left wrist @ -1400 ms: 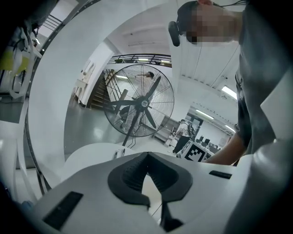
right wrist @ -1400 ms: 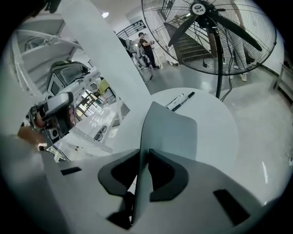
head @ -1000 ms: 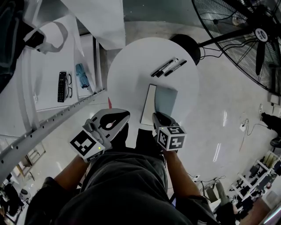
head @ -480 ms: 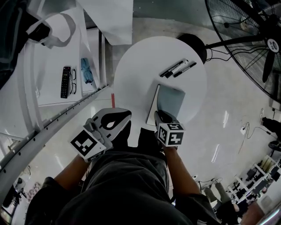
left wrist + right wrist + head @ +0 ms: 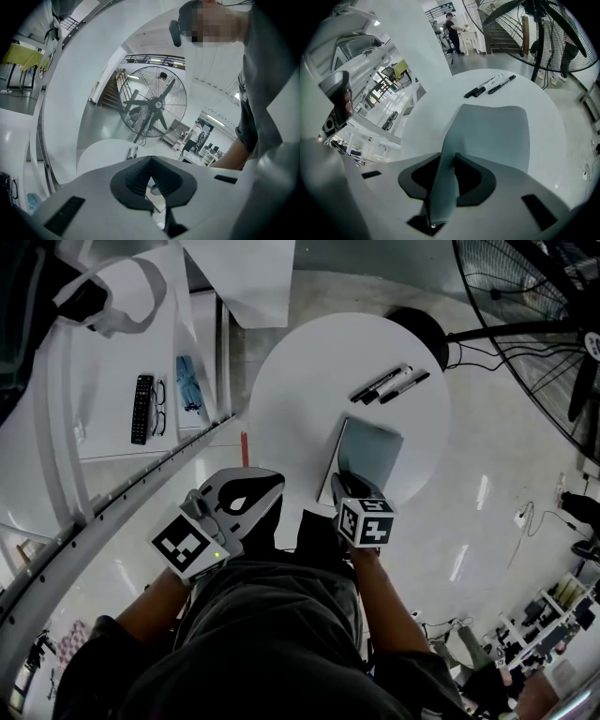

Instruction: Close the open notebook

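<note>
The notebook [image 5: 370, 454] with a grey-teal cover lies on the round white table [image 5: 300, 381], and a thin strip of white page [image 5: 333, 470] shows along its left side. My right gripper [image 5: 345, 484] is at the notebook's near edge, pointing steeply down. In the right gripper view the near corner of the cover [image 5: 445, 183] stands up between the jaws of my right gripper [image 5: 452, 158], which have just been opening, with a gap at the left pad. My left gripper [image 5: 270, 482] hovers off the table's near left, its tips together and nothing in it.
Several black markers [image 5: 384, 383] lie beyond the notebook on the table. A large floor fan [image 5: 553, 315] stands at the right, its base [image 5: 422, 332] behind the table. A side table [image 5: 112, 427] at the left holds a remote [image 5: 140, 409] and glasses [image 5: 154, 418].
The cover has come down over the white page, so less page shows. My right gripper sank a little with it. The left gripper has hardly moved.
</note>
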The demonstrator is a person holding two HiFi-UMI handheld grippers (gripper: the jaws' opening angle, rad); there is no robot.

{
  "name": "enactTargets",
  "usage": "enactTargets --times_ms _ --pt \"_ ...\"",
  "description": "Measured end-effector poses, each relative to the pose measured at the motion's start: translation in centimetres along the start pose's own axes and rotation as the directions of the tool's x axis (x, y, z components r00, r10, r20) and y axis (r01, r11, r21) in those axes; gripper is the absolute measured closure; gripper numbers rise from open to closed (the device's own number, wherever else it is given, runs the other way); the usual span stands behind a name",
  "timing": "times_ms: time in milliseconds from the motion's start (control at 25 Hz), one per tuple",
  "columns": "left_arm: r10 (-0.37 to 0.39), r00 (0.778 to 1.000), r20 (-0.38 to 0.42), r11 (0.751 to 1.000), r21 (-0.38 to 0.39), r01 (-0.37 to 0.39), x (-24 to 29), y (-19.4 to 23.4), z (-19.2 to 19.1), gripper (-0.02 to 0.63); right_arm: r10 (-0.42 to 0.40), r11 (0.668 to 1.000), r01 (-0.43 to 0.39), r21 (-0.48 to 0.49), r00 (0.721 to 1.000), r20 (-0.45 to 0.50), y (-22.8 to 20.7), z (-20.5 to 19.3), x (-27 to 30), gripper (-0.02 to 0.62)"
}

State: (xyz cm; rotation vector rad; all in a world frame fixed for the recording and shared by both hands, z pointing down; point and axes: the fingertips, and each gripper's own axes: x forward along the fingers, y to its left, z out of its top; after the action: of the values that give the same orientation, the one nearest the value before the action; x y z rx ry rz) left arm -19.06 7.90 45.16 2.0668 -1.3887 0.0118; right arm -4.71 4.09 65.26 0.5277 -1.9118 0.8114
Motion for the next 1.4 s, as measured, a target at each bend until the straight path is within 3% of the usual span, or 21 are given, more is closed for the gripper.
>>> enactTargets --times_ms 80,280,680,880,1120,1400 --pt "-0.003 1.0 0.003 1.0 0.01 0.003 0.1 0.0 0.1 0.591 -0.002 1.0 0.002 0.002 1.0 -0.005 0.0 -0.1 0.2 0.489" --pt "0.001 0.999 -0.038 0.999 -0.052 -0.003 0.0 -0.1 -0.2 0.591 0.006 1.0 -0.006 0.004 1.0 -0.008 0.2 -0.2 0.5 0.471" --pt "-0.007 0.999 -0.039 0.999 -0.034 0.006 0.6 -0.6 0.2 0.591 0.069 0.997 -0.069 0.044 0.998 -0.013 0.7 -0.2 0.5 0.44" --pt "-0.018 1.0 -0.002 0.999 0.036 0.018 1.1 -1.0 1.3 0.591 0.124 0.99 -0.124 0.062 0.992 -0.009 1.4 0.0 0.1 0.407" --pt "-0.027 1.0 -0.004 0.998 0.06 0.027 1.9 -2.4 2.3 0.591 0.198 0.974 -0.203 0.105 0.979 0.052 1.9 1.1 -1.2 0.403" --pt "-0.034 0.999 0.001 0.995 0.097 0.034 2.7 -4.3 3.7 0.591 0.229 0.963 -0.246 0.111 0.963 0.146 1.7 3.6 -3.9 0.413"
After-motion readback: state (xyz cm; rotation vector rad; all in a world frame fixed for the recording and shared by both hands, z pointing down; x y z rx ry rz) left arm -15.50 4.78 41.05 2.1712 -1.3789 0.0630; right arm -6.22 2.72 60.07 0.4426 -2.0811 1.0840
